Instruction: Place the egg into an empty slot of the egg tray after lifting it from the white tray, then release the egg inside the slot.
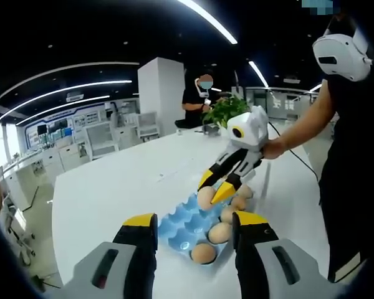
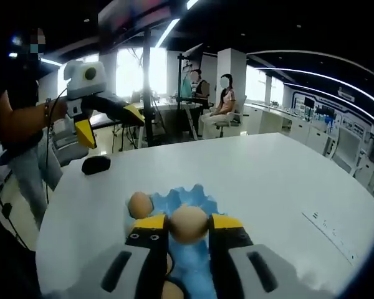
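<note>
Right gripper (image 2: 188, 225) closed on the egg (image 2: 187, 222) above the blue egg tray (image 2: 193, 198): lower slowly into an empty slot, left gripper (image 1: 193, 232) open, waiting

My right gripper (image 2: 188, 225) has yellow tips on black jaws with a grey body; my left gripper (image 1: 194, 228) wears the same colours. The egg (image 2: 188, 223) I hold is pale tan-brown. The egg tray (image 1: 186, 224) is light blue, its other eggs brown. The worktop (image 2: 280, 180) is plain white. A small black thing (image 2: 96, 164) lies on it. The plant (image 1: 225, 111) is green.
</note>
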The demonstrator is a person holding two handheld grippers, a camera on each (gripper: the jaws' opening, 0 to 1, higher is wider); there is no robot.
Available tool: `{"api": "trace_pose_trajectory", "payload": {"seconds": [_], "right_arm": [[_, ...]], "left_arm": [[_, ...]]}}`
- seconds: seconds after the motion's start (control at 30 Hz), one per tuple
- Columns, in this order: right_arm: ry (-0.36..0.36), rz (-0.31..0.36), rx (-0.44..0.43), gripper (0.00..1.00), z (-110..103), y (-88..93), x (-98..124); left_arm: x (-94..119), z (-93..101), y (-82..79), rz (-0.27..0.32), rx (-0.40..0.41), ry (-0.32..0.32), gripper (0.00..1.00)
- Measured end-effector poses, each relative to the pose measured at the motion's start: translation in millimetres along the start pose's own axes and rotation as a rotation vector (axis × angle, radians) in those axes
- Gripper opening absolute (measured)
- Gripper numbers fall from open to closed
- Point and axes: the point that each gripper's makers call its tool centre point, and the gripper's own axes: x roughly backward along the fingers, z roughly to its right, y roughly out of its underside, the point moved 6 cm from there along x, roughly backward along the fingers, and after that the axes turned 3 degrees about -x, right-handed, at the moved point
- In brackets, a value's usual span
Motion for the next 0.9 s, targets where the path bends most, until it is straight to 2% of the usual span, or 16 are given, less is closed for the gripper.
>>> {"api": "trace_pose_trajectory", "payload": {"seconds": [0.33,0.9], "right_arm": [[-0.038,0.012,0.013,0.25,-12,-10.7,-25],[-0.071,0.001,0.004,0.25,-22,-10.2,-62]], "left_arm": [[1,-3.4,3.8,0.004,0.008,0.0,0.48],[3,-5.6,12.4,0.003,0.023,-0.006,0.48]]}}
